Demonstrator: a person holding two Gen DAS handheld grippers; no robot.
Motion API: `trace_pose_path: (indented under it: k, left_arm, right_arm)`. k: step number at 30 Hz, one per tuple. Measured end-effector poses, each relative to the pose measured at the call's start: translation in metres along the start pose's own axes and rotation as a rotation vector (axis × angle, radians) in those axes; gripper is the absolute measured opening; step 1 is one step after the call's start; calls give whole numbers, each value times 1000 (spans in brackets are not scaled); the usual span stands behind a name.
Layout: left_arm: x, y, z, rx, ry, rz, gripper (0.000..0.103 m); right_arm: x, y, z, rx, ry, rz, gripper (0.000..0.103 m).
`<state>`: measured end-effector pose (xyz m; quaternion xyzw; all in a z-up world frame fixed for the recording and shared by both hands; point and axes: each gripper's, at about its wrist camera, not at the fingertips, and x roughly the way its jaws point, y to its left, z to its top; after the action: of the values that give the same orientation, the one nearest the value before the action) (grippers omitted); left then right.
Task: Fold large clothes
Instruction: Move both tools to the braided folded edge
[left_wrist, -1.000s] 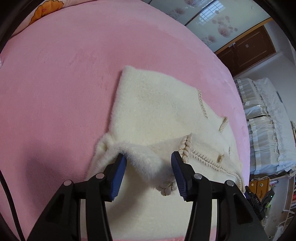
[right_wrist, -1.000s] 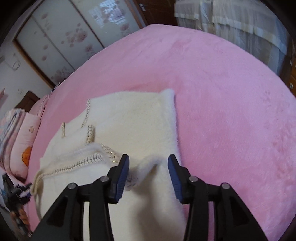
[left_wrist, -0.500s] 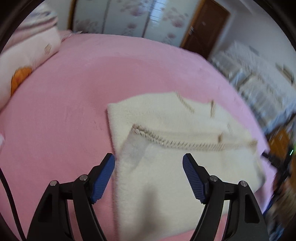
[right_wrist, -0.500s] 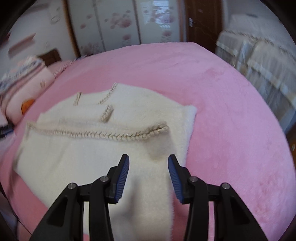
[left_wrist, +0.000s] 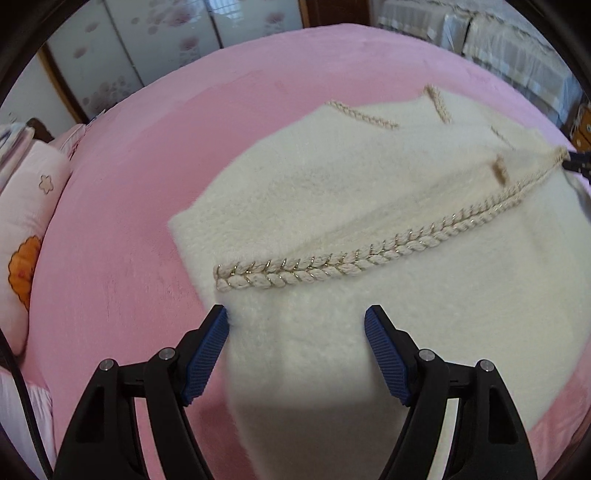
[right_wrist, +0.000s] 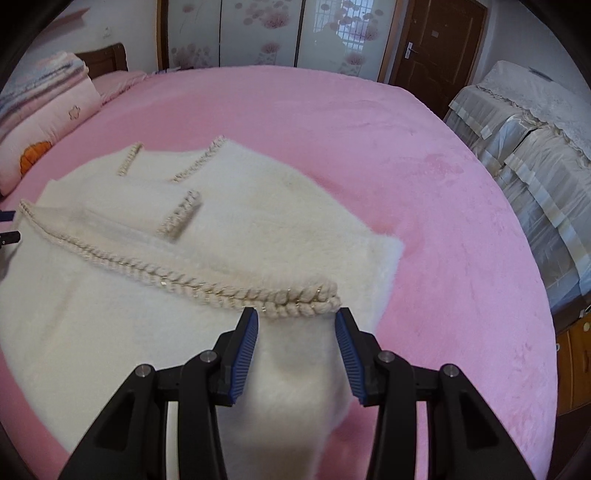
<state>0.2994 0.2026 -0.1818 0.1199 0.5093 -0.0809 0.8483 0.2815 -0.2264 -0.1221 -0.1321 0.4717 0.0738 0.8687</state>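
Left wrist view: left gripper (left_wrist: 297, 325) released, blue pads (left_wrist: 207, 352) spread wide, nothing between them but cream fabric lying flat below. Cream fuzzy garment (left_wrist: 369, 221) spread on the pink bed cover (left_wrist: 122, 229), folded over itself, running from just ahead of the fingertips toward the bed's far right edge. Braided rope trim (left_wrist: 332, 264) laid diagonally across the garment, near end just ahead of the left pad, far end near the right rim of the frame. Left pad level with the garment's left border, right pad over its middle. Pink pillow with an orange flower (left_wrist: 22, 229) at the bed's left edge, well apart from the garment. Right wrist view: right gripper (right_wrist: 297, 321) likewise unclenched, pads apart and holding nothing, poised over the garment's (right_wrist: 184, 258) near right corner. Trim's (right_wrist: 177, 275) thick end lying just ahead of and between the fingertips; contact impossible to tell. Garment stretched away to the left across the bed cover (right_wrist: 424, 184), right border well short of the bed's right edge. Short trimmed pocket flap (right_wrist: 181, 218) farther back. Stacked pink bedding (right_wrist: 44, 107) at the far left corner.
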Motion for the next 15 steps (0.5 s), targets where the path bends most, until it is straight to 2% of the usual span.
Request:
trace_pose_path:
  k: [7,15]
  left_arm:
    - [13,10,7,12,14,-59,75]
    - [23,25,7,-10,16,-104,78]
  right_arm:
    - [14,-3,3,-21,39,50,44]
    - [23,-1,4,-49,68,66,45]
